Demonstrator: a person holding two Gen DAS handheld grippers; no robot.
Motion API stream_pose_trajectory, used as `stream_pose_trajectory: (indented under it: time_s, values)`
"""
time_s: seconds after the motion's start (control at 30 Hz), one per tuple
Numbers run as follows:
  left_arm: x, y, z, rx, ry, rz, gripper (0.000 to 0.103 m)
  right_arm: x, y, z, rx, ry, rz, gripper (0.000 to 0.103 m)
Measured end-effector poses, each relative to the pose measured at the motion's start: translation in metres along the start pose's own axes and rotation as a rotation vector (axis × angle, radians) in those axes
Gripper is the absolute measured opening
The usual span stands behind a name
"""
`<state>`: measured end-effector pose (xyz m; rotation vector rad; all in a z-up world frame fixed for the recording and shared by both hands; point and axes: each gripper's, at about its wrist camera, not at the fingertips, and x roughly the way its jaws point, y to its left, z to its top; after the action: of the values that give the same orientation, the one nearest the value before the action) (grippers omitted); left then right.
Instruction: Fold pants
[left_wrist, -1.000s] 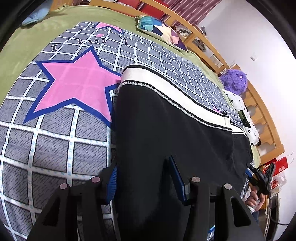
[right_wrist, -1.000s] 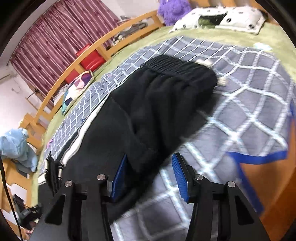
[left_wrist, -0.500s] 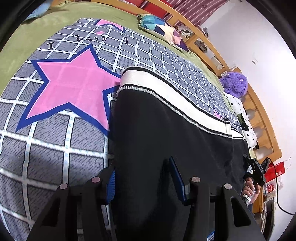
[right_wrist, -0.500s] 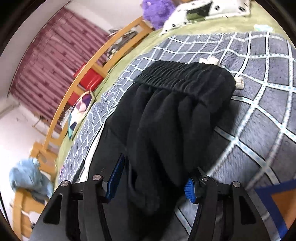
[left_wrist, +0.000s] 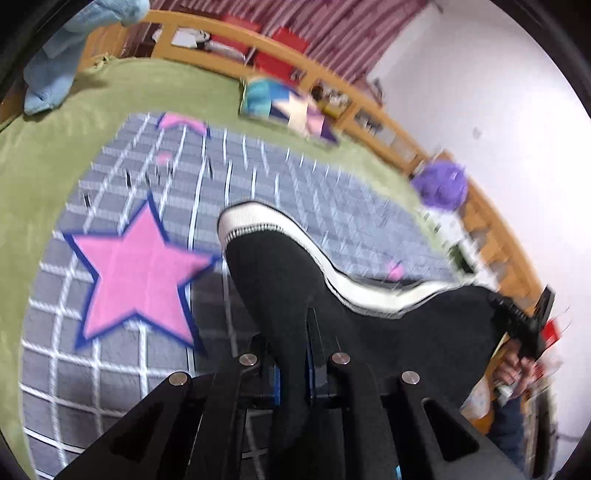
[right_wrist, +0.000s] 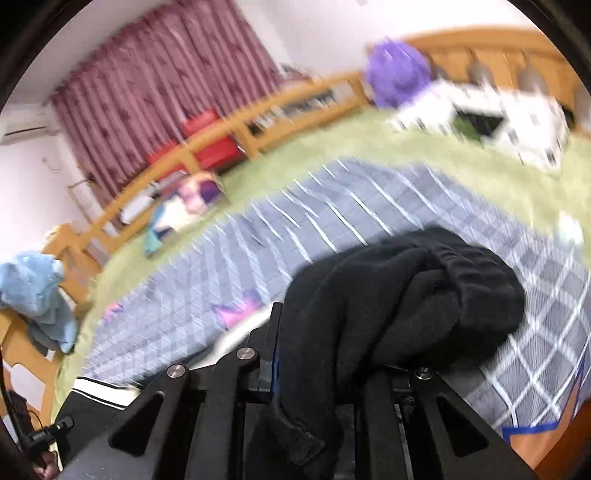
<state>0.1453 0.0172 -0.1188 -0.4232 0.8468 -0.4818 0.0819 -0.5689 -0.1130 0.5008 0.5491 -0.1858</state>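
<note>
Over the star-patterned bedspread (left_wrist: 122, 273) the black pants (left_wrist: 280, 280) hang lifted, the left gripper (left_wrist: 291, 354) clamped on a leg and the right gripper (right_wrist: 317, 369) closing on the bunched waist, so thick slack fabric may slip free or fold crooked

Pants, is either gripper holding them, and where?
Both. Left gripper pinches the pants at a leg edge; right gripper, closing, clamps the bunched waistband end.

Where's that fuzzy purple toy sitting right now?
The purple plush toy sits at the far right of the bed in the left camera's view, against the wooden bed rail. In the right camera's view it is beside the spotted white pillow.
</note>
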Motion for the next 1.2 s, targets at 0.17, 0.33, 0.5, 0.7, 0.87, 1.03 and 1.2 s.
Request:
stream_pose_trajectory:
  time_s: [0.17, 0.33, 0.5, 0.7, 0.87, 1.03, 1.2]
  values:
    - [-0.061, 0.024, 0.027, 0.024, -0.093, 0.079, 0.010, -0.019, 0.071, 0.016, -0.077, -0.064, 0.151, 0.015]
    - [-0.064, 0.096, 0.014, -0.046, -0.033, 0.238, 0.011, 0.024, 0.101, -0.029, -0.089, 0.056, 0.232, 0.019]
    - [-0.019, 0.158, -0.031, -0.196, 0.112, 0.330, 0.024, 0.104, 0.066, -0.107, -0.031, 0.328, 0.055, 0.022]
    - [-0.044, 0.123, -0.027, -0.088, 0.077, 0.438, 0.049, 0.071, 0.041, -0.105, 0.039, 0.380, 0.172, 0.035]
    - [-0.043, 0.078, -0.034, 0.029, 0.028, 0.376, 0.067, 0.036, 0.030, -0.097, -0.015, 0.276, 0.099, 0.061]
    - [0.013, 0.062, -0.075, 0.044, 0.124, 0.360, 0.070, 0.068, 0.003, -0.094, 0.194, 0.234, 0.095, 0.073]
    - [0.023, 0.026, -0.084, 0.234, 0.125, 0.405, 0.073, 0.072, 0.025, -0.071, 0.054, 0.184, 0.012, 0.038]
